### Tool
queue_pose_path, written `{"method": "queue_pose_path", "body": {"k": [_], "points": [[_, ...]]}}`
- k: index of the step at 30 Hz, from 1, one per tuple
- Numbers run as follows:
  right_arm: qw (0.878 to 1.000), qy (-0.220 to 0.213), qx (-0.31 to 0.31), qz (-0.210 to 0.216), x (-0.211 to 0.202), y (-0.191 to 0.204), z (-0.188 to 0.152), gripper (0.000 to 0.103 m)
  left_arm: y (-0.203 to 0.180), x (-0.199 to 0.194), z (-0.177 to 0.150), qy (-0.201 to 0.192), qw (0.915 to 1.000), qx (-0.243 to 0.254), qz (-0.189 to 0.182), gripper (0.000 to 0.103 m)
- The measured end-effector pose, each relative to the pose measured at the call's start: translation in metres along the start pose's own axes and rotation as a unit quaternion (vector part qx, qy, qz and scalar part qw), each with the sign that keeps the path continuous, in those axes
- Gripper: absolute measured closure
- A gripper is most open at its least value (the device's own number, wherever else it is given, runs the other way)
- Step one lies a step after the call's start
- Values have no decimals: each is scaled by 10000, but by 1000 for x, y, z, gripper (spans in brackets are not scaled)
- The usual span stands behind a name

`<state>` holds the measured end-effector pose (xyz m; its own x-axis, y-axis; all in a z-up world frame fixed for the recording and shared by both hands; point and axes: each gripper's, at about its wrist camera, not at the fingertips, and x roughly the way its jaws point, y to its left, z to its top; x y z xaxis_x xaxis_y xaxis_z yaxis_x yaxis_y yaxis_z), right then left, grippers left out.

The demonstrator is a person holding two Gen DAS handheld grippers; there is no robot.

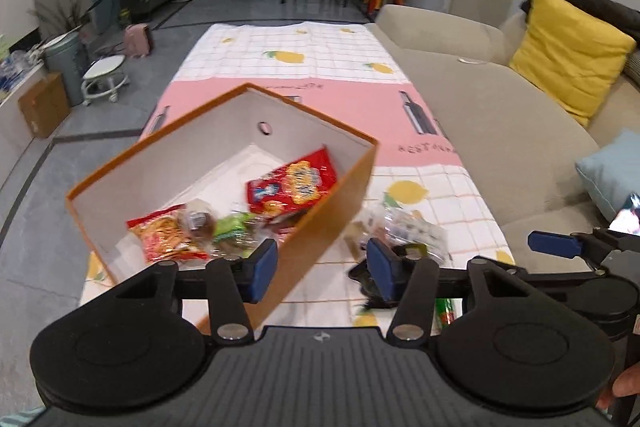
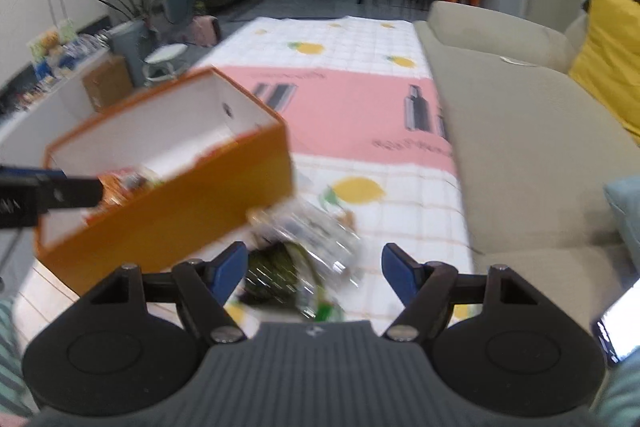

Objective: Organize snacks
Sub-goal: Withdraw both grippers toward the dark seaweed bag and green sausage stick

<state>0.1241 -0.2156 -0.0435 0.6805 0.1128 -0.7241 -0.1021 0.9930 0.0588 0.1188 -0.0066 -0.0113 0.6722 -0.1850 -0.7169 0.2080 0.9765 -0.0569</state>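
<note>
My way forward is blocked on the left by the orange box, whose near wall sits between my left hand-held gripper pads; beyond, the tabletop lies bare, sofa bounding its right.

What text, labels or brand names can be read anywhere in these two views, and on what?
"RESTAUR...", cut off: pink band of the tablecloth; reads reversed in the right wrist view.
Second print on the band: too faint.
Red snack packet in the orange box: lettering too blurred.
Other wrappers: unreadable.

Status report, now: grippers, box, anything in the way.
Both grippers open, left, right. Orange box holds snacks. Loose packets remain beside it.
</note>
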Motion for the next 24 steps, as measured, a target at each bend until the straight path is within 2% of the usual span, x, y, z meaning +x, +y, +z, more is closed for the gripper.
{"method": "queue_pose_path", "body": {"k": [3,7,9,12,16,24], "points": [[10000,19,-38,-49,-2,-7,-20,31,-12,2,-12,-135,9998,110,-33,43],[9999,61,-92,-130,-2,-14,-40,31,-16,10,-26,-123,9997,-96,-178,42],[9999,115,2,-100,0,-18,-47,29,-19,14,-32,-119,9996,-131,-227,41],[9995,189,119,-214,6,-19,-54,29,-27,22,-41,-123,9997,-73,-201,33],[9984,394,328,-251,16,-20,-62,29,-31,37,-52,-4,9995,-87,-293,33],[9959,699,534,-207,37,-27,-72,29,-38,58,-60,13,9989,429,-184,27]]}}
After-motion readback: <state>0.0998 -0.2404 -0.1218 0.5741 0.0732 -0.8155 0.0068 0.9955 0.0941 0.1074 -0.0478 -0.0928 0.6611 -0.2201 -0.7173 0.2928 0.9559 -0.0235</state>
